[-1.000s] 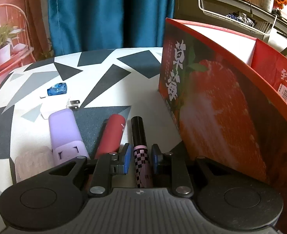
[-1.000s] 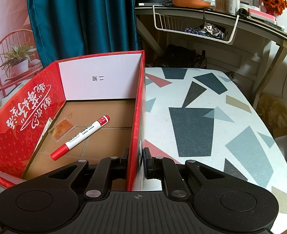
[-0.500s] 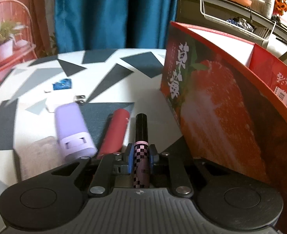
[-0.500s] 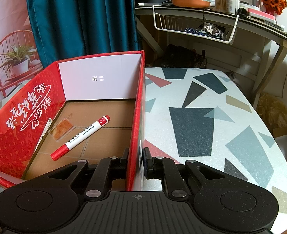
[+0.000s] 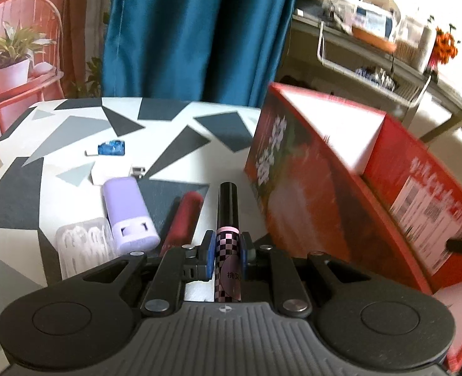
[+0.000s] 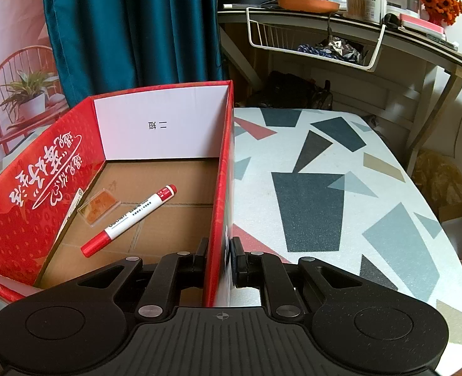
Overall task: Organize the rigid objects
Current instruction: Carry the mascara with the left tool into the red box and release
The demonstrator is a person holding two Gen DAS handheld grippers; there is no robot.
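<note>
Your left gripper (image 5: 226, 252) pinches the checkered tube (image 5: 227, 219) at lower centre near its rear end, so it may pivot and strike the red box (image 6: 221, 188) wall that your right gripper (image 6: 220, 258) clamps.

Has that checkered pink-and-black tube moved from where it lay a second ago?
Yes. The checkered tube, now clamped in the left gripper, has lifted off the table; its black cap sits higher against the red stick lying beside it.

Motion-blurred lettering on the red box (image 5: 309, 188); box's near corner cut off.
</note>
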